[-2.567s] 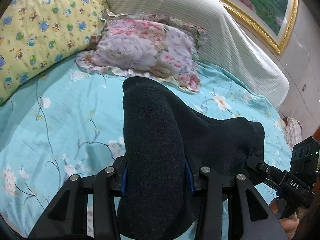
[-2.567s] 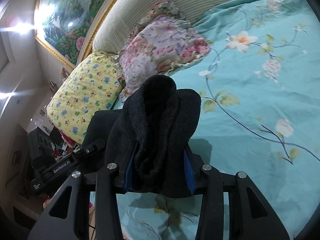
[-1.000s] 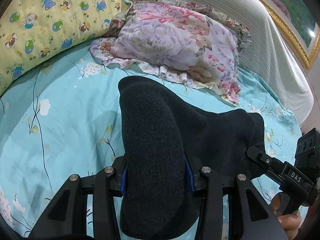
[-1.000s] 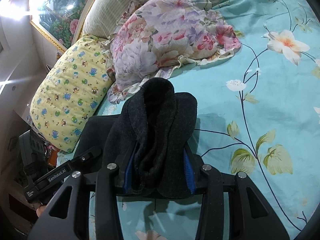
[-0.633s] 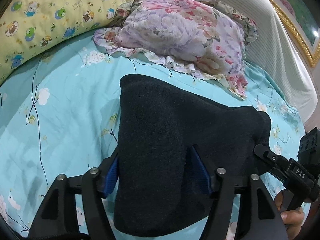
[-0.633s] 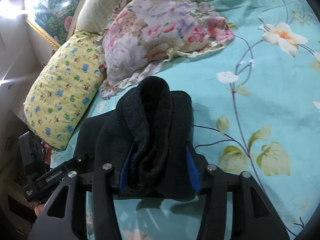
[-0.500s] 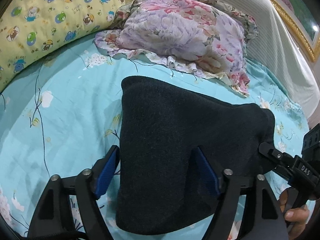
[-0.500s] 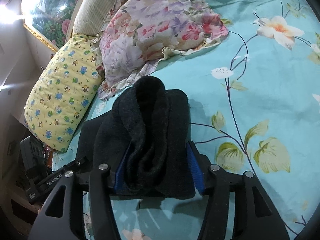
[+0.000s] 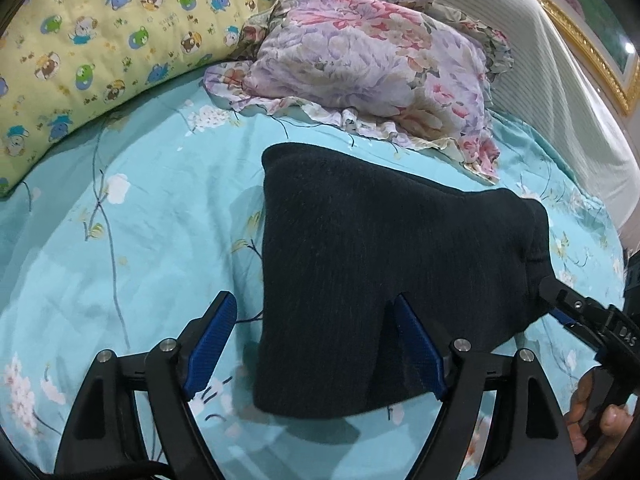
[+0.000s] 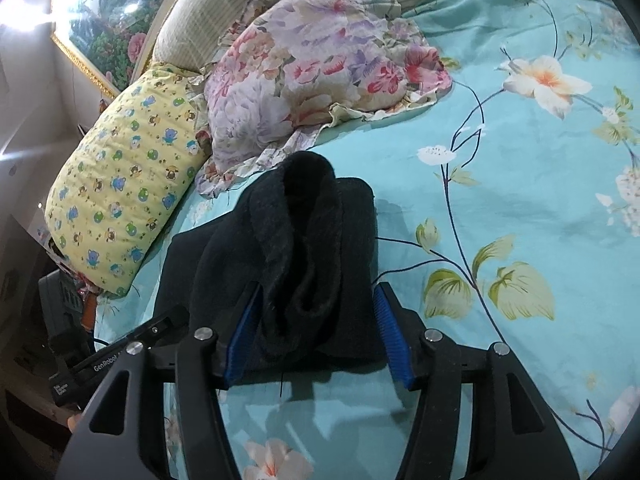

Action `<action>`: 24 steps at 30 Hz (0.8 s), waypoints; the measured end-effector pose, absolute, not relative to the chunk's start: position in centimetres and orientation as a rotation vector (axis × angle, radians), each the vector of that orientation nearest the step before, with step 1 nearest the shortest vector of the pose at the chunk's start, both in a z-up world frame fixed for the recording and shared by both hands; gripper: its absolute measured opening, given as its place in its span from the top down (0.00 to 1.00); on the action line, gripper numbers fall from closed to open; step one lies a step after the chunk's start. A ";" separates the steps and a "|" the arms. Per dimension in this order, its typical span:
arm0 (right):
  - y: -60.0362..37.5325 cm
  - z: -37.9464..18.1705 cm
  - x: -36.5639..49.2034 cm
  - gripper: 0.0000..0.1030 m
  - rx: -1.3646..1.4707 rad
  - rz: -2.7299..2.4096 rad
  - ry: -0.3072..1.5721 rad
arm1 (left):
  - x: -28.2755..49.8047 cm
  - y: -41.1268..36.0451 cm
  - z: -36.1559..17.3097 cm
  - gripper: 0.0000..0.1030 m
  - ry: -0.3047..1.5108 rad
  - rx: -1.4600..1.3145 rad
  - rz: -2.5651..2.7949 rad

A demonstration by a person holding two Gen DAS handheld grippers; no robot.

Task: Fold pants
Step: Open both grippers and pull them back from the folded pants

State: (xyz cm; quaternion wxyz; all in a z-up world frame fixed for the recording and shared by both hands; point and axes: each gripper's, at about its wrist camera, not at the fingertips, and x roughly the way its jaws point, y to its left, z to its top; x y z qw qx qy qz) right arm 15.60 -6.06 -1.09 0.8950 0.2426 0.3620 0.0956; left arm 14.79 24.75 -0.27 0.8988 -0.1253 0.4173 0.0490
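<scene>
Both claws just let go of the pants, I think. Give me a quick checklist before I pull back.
1. Left claw free of the pants: not ok. Jaws have just been opening; the left pad is clear, the right pad is against cloth.
2. Right claw free: cannot tell. Jaws have just been opening, but the cuff end fills the gap.
3. Pants resting on the sheet: ok.
4. Fold flat: not ok, the cuff end bunches up.
5. Clear of the floral pillow: ok, sheet shows between.
</scene>
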 end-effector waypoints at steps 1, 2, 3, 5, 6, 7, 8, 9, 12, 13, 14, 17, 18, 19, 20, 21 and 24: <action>-5.8 -0.9 15.3 0.38 0.487 0.201 0.746 | 14.5 24.7 -0.2 0.21 0.862 -0.250 0.101; -5.6 -0.7 15.0 0.35 0.472 0.205 0.739 | 14.3 24.6 -0.2 0.21 0.859 -0.241 0.101; -5.3 -0.6 14.7 0.33 0.463 0.210 0.732 | 14.0 24.5 -0.2 0.21 0.858 -0.235 0.100; -4.8 -0.3 14.2 0.32 0.436 0.225 0.723 | 13.5 24.5 -0.2 0.21 0.857 -0.229 0.099; -4.5 -0.2 14.0 0.31 0.426 0.230 0.725 | 13.2 24.5 -0.1 0.21 0.856 -0.227 0.097; -4.2 -0.1 13.7 0.30 0.417 0.234 0.725 | 12.9 24.4 -0.2 0.21 0.855 -0.225 0.096; -4.0 -0.1 13.6 0.30 0.410 0.236 0.725 | 12.7 24.4 -0.2 0.21 0.857 -0.220 0.098; -3.8 -0.1 13.4 0.29 0.400 0.237 0.724 | 12.5 24.3 -0.2 0.21 0.857 -0.217 0.098; -3.0 0.1 12.7 0.27 0.361 0.233 0.718 | 11.7 24.1 -0.2 0.21 0.847 -0.203 0.099; -2.8 0.2 12.4 0.27 0.351 0.235 0.708 | 11.4 23.9 -0.2 0.21 0.844 -0.196 0.102; -2.6 0.3 12.2 0.27 0.343 0.240 0.702 | 11.1 23.7 -0.3 0.20 0.841 -0.186 0.103; -1.9 0.4 11.5 0.24 0.309 0.247 0.693 | 10.5 23.3 -0.5 0.20 0.838 -0.152 0.108; -1.7 0.4 11.4 0.23 0.299 0.251 0.690 | 10.4 23.1 -0.5 0.20 0.836 -0.145 0.107; -1.6 0.4 11.3 0.23 0.291 0.254 0.690 | 10.1 23.0 -0.4 0.20 0.832 -0.137 0.107; -1.3 0.4 11.2 0.23 0.278 0.255 0.692 | 10.0 22.9 -0.4 0.20 0.830 -0.133 0.109; -1.1 0.4 11.0 0.22 0.269 0.258 0.692 | 9.7 22.8 -0.4 0.20 0.827 -0.129 0.109; -0.3 0.5 10.6 0.20 0.243 0.277 0.680 | 9.1 22.6 -0.4 0.20 0.814 -0.122 0.106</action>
